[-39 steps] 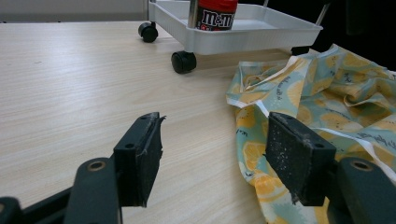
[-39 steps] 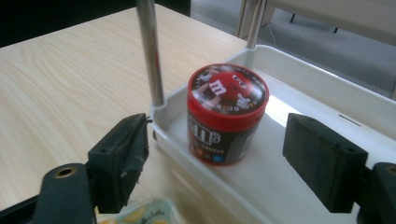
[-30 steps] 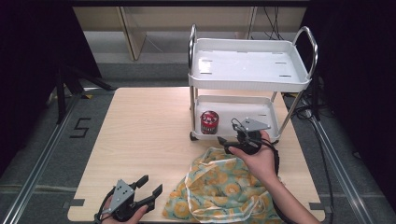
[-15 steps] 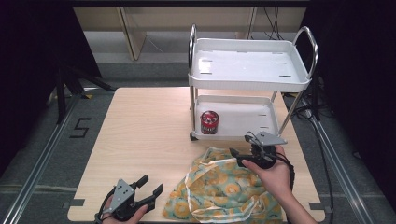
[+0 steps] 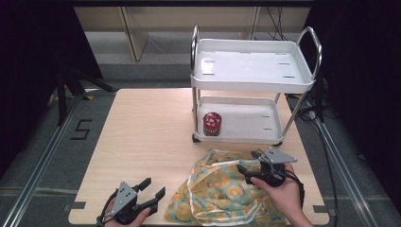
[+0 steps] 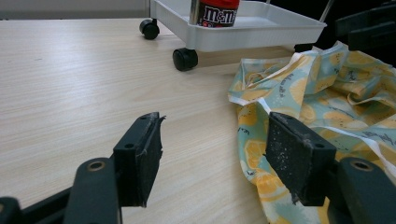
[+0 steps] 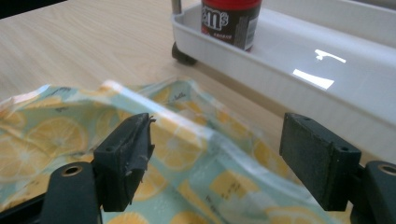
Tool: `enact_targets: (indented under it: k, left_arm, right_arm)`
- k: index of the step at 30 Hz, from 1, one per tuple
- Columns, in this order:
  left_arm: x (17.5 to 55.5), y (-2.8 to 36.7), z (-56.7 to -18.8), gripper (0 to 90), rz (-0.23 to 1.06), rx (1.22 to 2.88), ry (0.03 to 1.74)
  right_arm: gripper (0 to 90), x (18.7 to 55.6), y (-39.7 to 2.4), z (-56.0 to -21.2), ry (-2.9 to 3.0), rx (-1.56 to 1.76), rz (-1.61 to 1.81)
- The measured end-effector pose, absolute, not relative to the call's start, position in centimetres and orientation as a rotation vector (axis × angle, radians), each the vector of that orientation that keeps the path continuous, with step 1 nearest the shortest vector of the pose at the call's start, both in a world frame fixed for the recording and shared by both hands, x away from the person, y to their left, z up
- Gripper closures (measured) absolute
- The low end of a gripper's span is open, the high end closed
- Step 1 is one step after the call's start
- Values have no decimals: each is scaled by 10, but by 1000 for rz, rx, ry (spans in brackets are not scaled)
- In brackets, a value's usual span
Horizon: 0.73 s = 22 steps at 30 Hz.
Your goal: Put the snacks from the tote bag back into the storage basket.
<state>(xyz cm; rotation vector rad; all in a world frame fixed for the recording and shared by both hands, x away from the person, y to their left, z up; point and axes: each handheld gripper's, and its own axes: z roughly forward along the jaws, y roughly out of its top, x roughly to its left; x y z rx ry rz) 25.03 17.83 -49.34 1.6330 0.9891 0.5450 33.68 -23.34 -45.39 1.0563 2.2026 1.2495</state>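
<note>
Your crumpled lemon-print fabric bag in pale green and yellow [image 5: 222,191] lies heaped on the light wooden table [image 5: 146,137] at its near edge, spreading mostly side to side, in front of the white two-tier wheeled cart [image 5: 253,78], whose lower tray carries an upright red candy can [image 5: 212,124]. Your right gripper [image 5: 248,171] hovers over the bag's right part with jaws spread wide and nothing between them, the cloth just below. Your left gripper [image 5: 153,189] rests near the table's front edge, jaws wide and empty, the bag's left hem just beside its right jaw.
</note>
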Motion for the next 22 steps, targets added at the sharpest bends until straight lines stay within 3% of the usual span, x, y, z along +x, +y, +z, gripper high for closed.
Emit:
enact_targets:
  k: [17, 22]
  left_arm:
    - [253, 176, -495, 352, 540, 1652, 909]
    - [250, 173, -494, 351, 530, 1657, 954]
  right_arm:
    - [263, 322, -236, -471, 2169, 1039, 1313]
    - [248, 321, -234, -471, 2170, 1028, 1343]
